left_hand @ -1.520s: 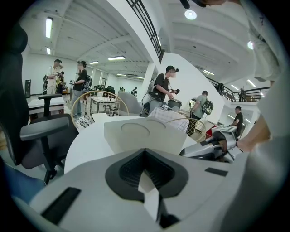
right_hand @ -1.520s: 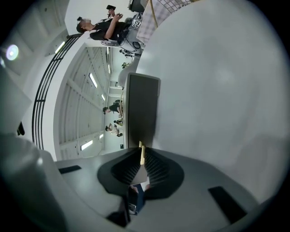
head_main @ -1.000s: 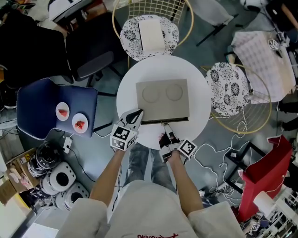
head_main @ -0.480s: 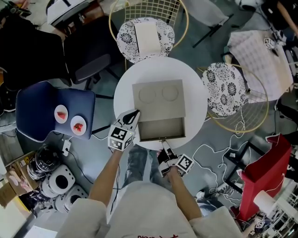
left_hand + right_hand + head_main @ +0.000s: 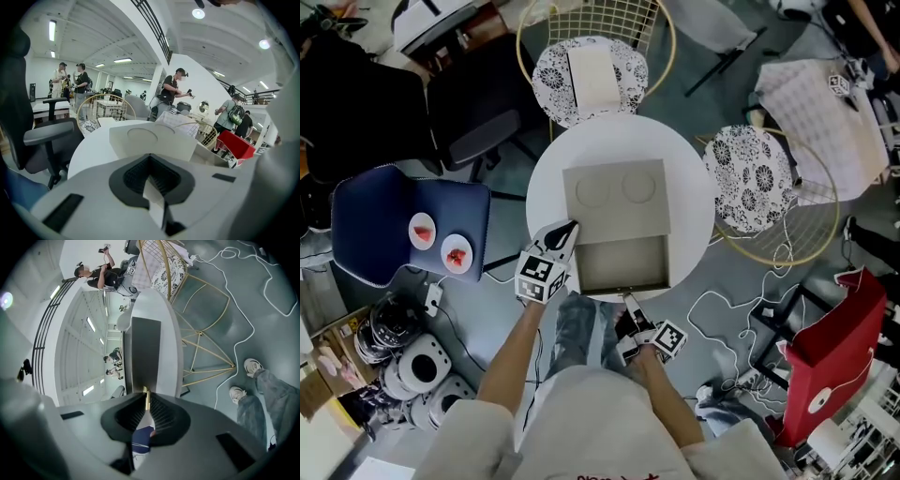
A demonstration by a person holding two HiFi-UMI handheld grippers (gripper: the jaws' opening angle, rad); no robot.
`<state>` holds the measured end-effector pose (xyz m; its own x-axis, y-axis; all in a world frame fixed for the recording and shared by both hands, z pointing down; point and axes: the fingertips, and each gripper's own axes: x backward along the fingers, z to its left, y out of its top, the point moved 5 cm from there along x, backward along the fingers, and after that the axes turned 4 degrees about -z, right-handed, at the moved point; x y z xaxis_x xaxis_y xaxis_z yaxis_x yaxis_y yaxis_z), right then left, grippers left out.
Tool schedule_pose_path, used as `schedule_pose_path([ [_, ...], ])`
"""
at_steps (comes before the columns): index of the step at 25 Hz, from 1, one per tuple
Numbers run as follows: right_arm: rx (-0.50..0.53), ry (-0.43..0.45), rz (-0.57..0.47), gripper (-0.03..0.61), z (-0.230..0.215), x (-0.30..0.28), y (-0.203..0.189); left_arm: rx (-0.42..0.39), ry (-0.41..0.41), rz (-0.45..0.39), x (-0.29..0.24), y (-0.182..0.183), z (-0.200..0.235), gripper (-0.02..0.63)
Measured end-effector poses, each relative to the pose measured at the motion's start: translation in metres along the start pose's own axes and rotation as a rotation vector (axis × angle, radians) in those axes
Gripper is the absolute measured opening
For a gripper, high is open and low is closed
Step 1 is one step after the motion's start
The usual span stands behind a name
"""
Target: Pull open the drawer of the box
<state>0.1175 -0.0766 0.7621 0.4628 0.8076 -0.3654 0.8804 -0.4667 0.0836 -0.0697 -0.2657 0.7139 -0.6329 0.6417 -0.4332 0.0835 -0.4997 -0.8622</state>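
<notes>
Just off the table's (image 5: 689,202) near edge, the right gripper (image 5: 628,301) points at the drawer (image 5: 623,265), its tongs pinched on a thin gold tab (image 5: 146,398) at the middle of the drawer's front. The drawer stands drawn well out of the box (image 5: 614,192), its front reaching the table's near edge. It is a shallow open tray with low walls, the same dull grey-beige inside as the box. At the table's near left, the left gripper (image 5: 570,231) lies with its tongs pressed together on nothing, the tips against the box's near left corner, beside the drawer's left wall. The box is a flat, square cardboard piece at the table's middle, with two round shapes pressed side by side into its plain lid. Beyond the table's far edge stands a wire chair (image 5: 591,80) with a patterned cushion, and another like it (image 5: 755,178) stands at the table's right.
</notes>
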Motion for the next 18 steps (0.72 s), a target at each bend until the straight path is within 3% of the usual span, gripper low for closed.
schedule_pose_path([
  [3,-0.019,0.03,0.015,0.045,0.005,0.001,-0.002,0.002,0.0,0.008,0.001,0.0,0.0,0.011],
  [6,-0.027,0.066,0.048,0.106,0.007,0.006,-0.007,0.008,0.002,0.011,0.002,0.001,0.001,0.011],
  [13,-0.031,0.046,0.038,0.104,0.001,0.026,-0.007,0.002,0.002,0.02,0.0,0.002,0.001,0.011],
  [18,-0.017,0.04,0.015,0.023,0.002,0.035,-0.001,0.005,0.002,-0.009,0.002,0.011,-0.003,0.011],
])
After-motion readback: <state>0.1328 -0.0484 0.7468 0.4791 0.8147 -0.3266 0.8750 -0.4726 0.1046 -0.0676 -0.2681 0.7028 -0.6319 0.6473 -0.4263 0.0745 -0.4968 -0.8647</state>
